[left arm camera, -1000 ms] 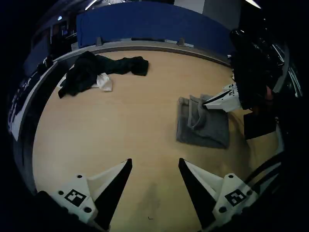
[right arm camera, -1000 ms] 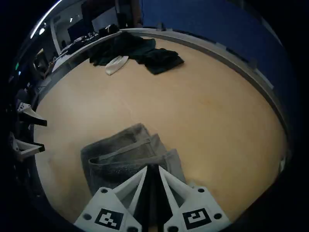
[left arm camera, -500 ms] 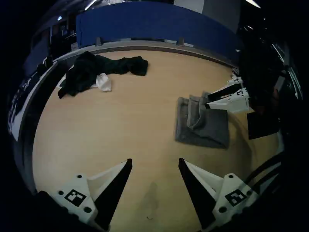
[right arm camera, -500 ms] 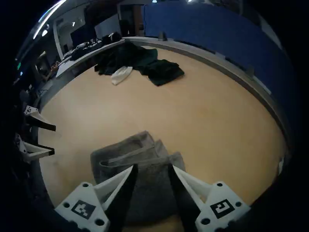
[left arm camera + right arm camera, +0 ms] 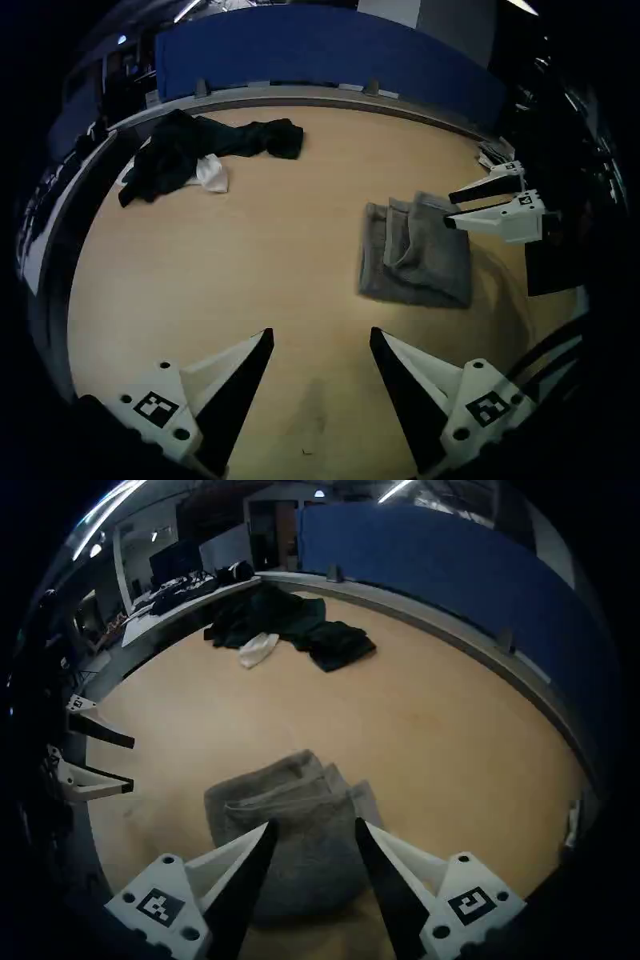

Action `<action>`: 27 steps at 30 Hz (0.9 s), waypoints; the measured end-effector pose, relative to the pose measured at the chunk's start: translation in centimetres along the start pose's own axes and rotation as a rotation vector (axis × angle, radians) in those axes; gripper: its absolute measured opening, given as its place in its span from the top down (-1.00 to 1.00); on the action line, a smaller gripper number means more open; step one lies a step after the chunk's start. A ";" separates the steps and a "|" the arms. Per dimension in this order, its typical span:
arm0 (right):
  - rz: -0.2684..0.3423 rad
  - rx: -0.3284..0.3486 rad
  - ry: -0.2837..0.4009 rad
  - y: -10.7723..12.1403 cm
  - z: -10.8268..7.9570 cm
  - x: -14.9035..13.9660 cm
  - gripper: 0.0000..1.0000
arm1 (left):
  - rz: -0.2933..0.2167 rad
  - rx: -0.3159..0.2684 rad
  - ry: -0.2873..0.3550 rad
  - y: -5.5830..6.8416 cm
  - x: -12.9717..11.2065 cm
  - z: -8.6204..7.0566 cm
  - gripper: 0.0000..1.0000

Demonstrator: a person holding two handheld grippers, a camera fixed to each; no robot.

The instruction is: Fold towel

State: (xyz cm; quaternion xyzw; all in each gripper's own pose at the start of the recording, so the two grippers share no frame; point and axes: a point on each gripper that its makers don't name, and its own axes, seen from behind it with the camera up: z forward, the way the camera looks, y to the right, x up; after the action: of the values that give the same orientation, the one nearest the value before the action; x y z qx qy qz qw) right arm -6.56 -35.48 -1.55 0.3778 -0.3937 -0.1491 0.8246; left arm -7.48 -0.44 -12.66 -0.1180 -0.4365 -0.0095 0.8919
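fingers of the right gripper (image 5: 316,824) stand spread and empty over the near edge of the grey towel (image 5: 292,804), a soft, thick terry bundle lying folded on the smooth wooden table (image 5: 448,744), seemingly finished; the left gripper (image 5: 320,331), also parted and empty, hovers well apart, with dark rumpled clothes (image 5: 200,148) beyond.
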 end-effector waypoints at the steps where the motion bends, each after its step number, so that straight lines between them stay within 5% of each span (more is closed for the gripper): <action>1: 0.002 0.000 0.001 -0.1 -0.2 -0.2 -0.48 | 0.001 -0.001 0.001 0.0 0.1 0.0 -0.79; 27: 0.111 -0.004 -0.061 -6.5 -2.2 -9.3 -0.48 | 0.008 -0.013 0.009 0.2 0.4 -0.3 -0.78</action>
State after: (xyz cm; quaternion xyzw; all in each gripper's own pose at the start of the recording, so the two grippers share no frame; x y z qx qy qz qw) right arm -10.58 -33.69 -12.25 0.3491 -0.4386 -0.1155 0.8200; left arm -6.99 -0.24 -12.57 -0.1254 -0.4319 -0.0092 0.8931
